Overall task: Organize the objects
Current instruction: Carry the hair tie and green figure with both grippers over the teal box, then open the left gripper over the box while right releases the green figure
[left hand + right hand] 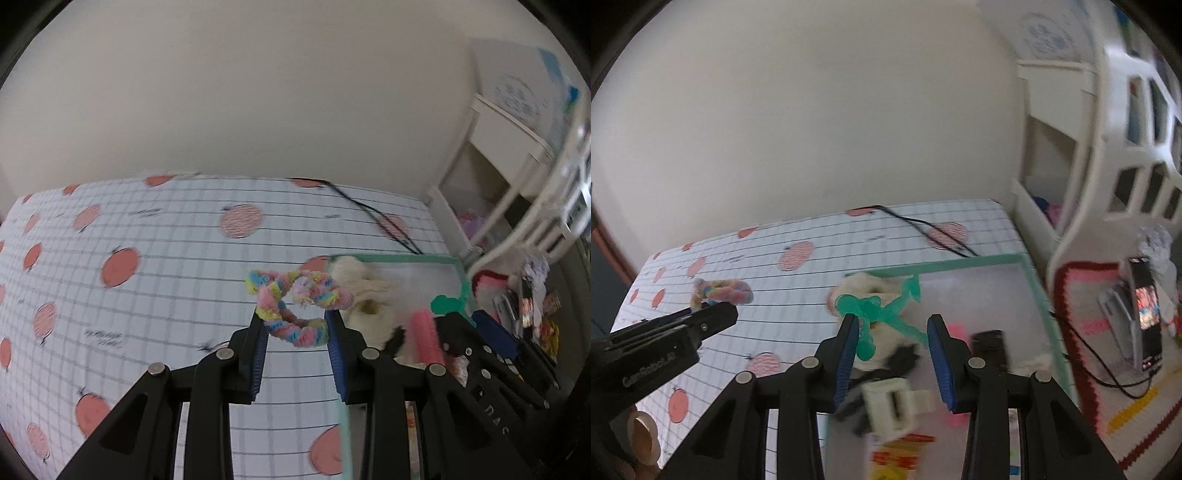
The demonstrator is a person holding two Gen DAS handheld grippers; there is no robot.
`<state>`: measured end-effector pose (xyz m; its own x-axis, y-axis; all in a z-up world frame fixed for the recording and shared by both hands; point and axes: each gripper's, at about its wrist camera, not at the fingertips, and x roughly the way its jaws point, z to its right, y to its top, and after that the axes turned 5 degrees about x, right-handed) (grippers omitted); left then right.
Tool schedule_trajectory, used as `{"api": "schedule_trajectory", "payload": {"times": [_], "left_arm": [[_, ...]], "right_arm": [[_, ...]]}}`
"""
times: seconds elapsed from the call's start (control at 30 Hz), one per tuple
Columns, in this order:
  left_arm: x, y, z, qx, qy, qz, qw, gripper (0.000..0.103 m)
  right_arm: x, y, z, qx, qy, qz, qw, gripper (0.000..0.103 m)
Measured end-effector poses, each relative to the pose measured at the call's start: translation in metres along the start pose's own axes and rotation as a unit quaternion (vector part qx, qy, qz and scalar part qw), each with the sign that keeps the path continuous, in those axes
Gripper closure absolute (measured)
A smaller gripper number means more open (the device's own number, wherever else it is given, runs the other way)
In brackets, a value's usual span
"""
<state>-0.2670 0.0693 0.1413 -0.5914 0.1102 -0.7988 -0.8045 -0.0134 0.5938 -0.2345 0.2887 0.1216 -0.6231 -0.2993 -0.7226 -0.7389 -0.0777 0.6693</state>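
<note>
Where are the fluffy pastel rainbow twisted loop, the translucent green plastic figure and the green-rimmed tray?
fluffy pastel rainbow twisted loop [295,308]: left wrist view, its middle, between the left gripper's fingers.
translucent green plastic figure [886,314]: right wrist view, its central body.
green-rimmed tray [979,261]: right wrist view, its far rim.

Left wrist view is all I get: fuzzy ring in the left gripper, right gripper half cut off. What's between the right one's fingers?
Observer: A green toy sits between the right gripper's fingers, against its left finger. I cannot tell whether it is clamped.
Operator: What's under it?
Observer: A white buckle lies in the green-rimmed tray, just below the fingers.
Operator: Anything to the right of the tray?
Observer: A phone with a lit screen stands on a knitted mat beside the tray.
</note>
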Motion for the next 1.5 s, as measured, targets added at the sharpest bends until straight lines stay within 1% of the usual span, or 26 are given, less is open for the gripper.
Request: {"api": "schedule_trajectory", "payload": {"times": [0.07,0.2,0.33,0.47,0.6,0.73,0.9,1.07,1.13,1.3,1.43,1.5], "left_arm": [[0.009,0.001,0.017,0.018,-0.016,0.002,0.9997,0.071],[0.024,-0.001,0.047,0.047,-0.035,-0.002,0.9983,0.071],[0.036,-0.004,0.066,0.060,-0.051,-0.006,0.9969,0.071],[0.057,-0.013,0.081,0.070,-0.054,-0.029,0.9956,0.071],[0.070,-0.018,0.084,0.068,-0.062,-0.042,0.9949,0.071],[0.081,-0.022,0.089,0.074,-0.060,-0.053,0.9941,0.071],[0.084,-0.026,0.090,0.077,-0.059,-0.060,0.9934,0.071],[0.085,-0.027,0.092,0.080,-0.059,-0.067,0.9928,0.070],[0.084,-0.026,0.091,0.080,-0.058,-0.069,0.9927,0.069],[0.083,-0.024,0.089,0.078,-0.049,-0.072,0.9931,0.060],[0.081,-0.024,0.088,0.075,-0.049,-0.078,0.9929,0.059],[0.080,-0.024,0.088,0.075,-0.052,-0.081,0.9925,0.057]], "right_arm": [[0.001,0.000,0.014,0.008,-0.011,-0.002,1.000,0.062],[0.004,-0.002,0.035,0.019,-0.027,-0.008,0.999,0.062],[0.008,-0.007,0.052,0.026,-0.039,-0.013,0.999,0.062],[0.017,-0.011,0.066,0.040,-0.045,-0.027,0.998,0.062],[0.027,-0.014,0.072,0.042,-0.046,-0.037,0.997,0.062],[0.036,-0.020,0.073,0.037,-0.048,-0.047,0.997,0.062],[0.043,-0.023,0.072,0.035,-0.051,-0.053,0.997,0.059],[0.045,-0.023,0.072,0.035,-0.052,-0.054,0.997,0.059],[0.045,-0.024,0.072,0.035,-0.052,-0.053,0.997,0.059],[0.044,-0.024,0.072,0.036,-0.053,-0.052,0.997,0.058],[0.042,-0.024,0.074,0.046,-0.052,-0.052,0.996,0.055],[0.041,-0.025,0.076,0.050,-0.048,-0.055,0.996,0.054]]}}
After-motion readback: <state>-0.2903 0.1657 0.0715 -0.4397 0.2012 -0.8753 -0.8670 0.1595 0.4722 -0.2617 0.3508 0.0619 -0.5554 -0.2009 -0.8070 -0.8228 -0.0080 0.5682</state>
